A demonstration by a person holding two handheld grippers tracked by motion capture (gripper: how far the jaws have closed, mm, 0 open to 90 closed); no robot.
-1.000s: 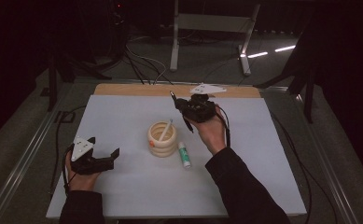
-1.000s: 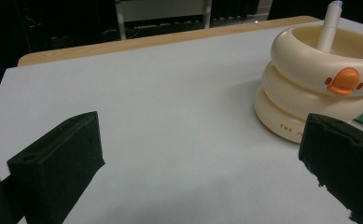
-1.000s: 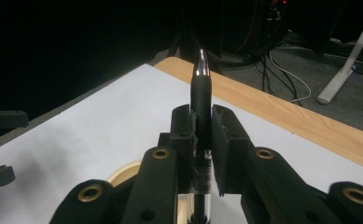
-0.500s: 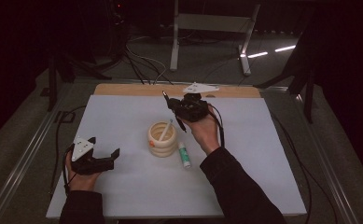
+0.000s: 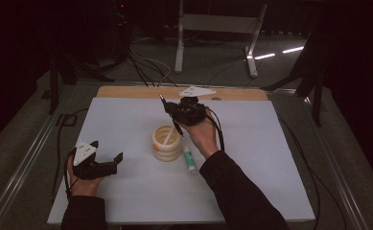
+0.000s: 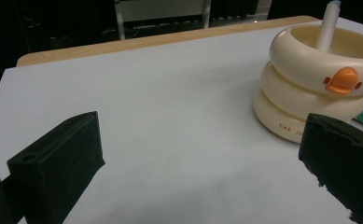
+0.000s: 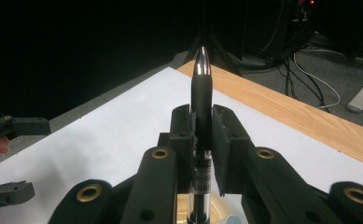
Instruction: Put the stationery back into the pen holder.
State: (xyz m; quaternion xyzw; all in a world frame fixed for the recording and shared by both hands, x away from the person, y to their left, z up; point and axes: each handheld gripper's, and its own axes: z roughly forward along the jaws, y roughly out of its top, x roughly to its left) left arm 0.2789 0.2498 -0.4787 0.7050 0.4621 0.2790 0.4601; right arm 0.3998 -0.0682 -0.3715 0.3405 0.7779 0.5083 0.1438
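A cream ringed pen holder (image 5: pixel 166 143) with an orange duck bill (image 6: pixel 341 80) stands mid-table, and a white pen (image 6: pixel 327 23) leans inside it. My right gripper (image 5: pixel 175 113) hovers just behind and above the holder, shut on a black pen (image 7: pixel 201 88). The pen's silver tip points up and away and its lower end hangs over the holder's rim. My left gripper (image 5: pixel 108 150) rests at the front left, well apart from the holder, open with nothing between its jaws. A green and white tube (image 5: pixel 190 159) lies flat to the right of the holder.
The white sheet (image 5: pixel 126 120) covers a wooden tabletop whose bare edge (image 5: pixel 126 91) shows at the back. Cables (image 5: pixel 299 143) trail off the right side. A metal stand (image 5: pixel 213 28) is on the floor beyond the table.
My right gripper has carried the black pen to the left, from behind the holder's right side to above its rim. The left gripper has stayed put.
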